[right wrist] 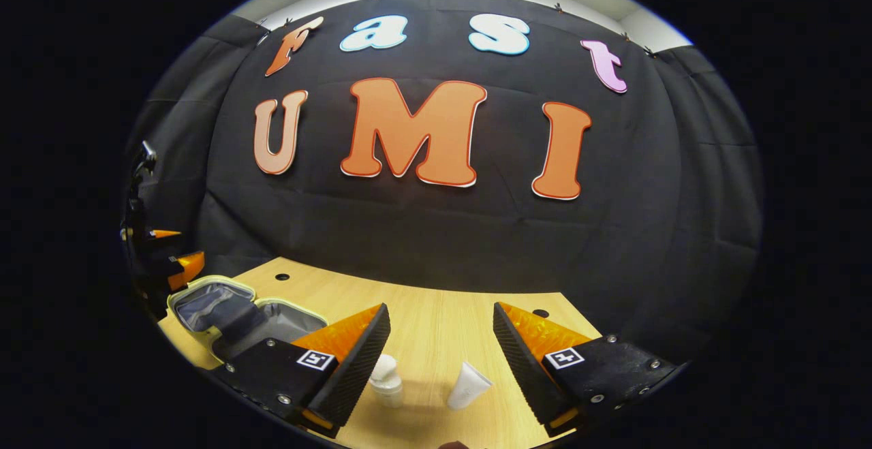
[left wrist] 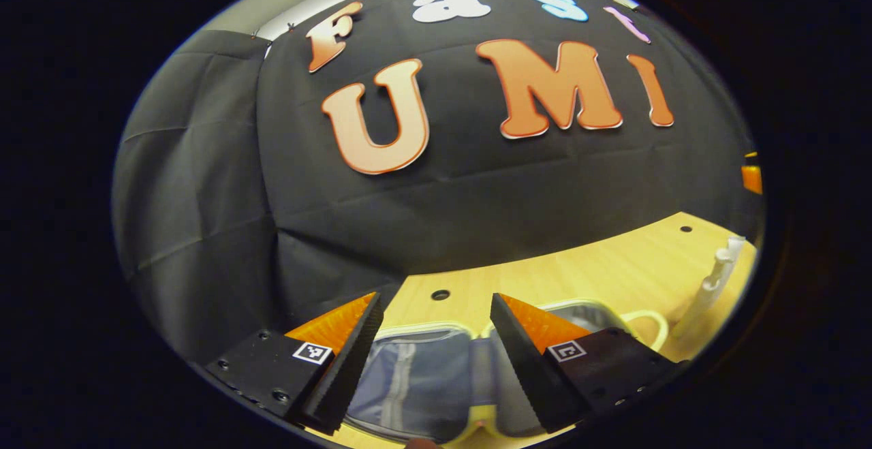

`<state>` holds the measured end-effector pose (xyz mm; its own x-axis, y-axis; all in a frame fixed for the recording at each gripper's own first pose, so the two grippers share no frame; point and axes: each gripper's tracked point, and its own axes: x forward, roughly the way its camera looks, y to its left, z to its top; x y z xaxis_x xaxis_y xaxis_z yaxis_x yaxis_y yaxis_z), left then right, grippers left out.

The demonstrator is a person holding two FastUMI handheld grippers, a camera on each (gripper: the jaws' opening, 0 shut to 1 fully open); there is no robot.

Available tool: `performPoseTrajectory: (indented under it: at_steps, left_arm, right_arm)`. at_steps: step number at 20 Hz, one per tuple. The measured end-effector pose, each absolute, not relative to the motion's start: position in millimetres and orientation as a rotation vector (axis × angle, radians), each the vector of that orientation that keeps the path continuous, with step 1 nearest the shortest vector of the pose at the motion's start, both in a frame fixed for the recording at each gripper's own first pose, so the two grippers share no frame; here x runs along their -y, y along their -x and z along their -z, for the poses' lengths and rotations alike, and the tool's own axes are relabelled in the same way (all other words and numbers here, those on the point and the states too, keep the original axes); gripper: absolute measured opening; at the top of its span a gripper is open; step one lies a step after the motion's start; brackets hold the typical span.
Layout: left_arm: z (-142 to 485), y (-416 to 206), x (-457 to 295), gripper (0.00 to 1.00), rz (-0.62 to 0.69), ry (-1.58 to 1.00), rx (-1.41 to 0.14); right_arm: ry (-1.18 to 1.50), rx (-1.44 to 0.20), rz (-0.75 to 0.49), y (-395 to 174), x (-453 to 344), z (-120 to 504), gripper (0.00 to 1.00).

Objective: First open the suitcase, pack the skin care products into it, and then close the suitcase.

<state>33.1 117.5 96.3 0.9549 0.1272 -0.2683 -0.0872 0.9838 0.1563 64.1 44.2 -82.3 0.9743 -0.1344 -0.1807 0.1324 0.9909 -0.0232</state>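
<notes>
- The pale-yellow suitcase with grey lining [right wrist: 231, 313] lies open, far left on the wooden table [right wrist: 436, 326].
- Right gripper [right wrist: 441, 360], fingers spread and empty, hangs above the white pump bottle [right wrist: 385, 381] and white squeeze tube [right wrist: 469, 386]: descend squarely over one.
- Left gripper [left wrist: 436, 360], fingers spread, hovers over the suitcase; keep clear.

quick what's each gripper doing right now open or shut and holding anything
Left gripper: open, holding nothing, above the open suitcase.
Right gripper: open, holding nothing, above the bottle and tube.

smooth pale wood table [right wrist: 436, 313], grey cloth-lined suitcase [right wrist: 225, 309], glossy white plastic tube [right wrist: 469, 386]
</notes>
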Motion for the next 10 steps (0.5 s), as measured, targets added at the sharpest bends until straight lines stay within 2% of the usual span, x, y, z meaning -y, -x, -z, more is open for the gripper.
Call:
performPoseTrajectory:
  at_steps: [5,10]
  left_arm:
    - [-107,-22,-12,0.99,0.047,-0.1,-0.238]
    - [-74,-5,82,0.99,0.2,-0.095,-0.268]
  right_arm:
    - [0.02,-0.216,0.112,-56,-19,113,0.96]
    - [0.036,-0.268,0.068,-51,-7,157,0.96]
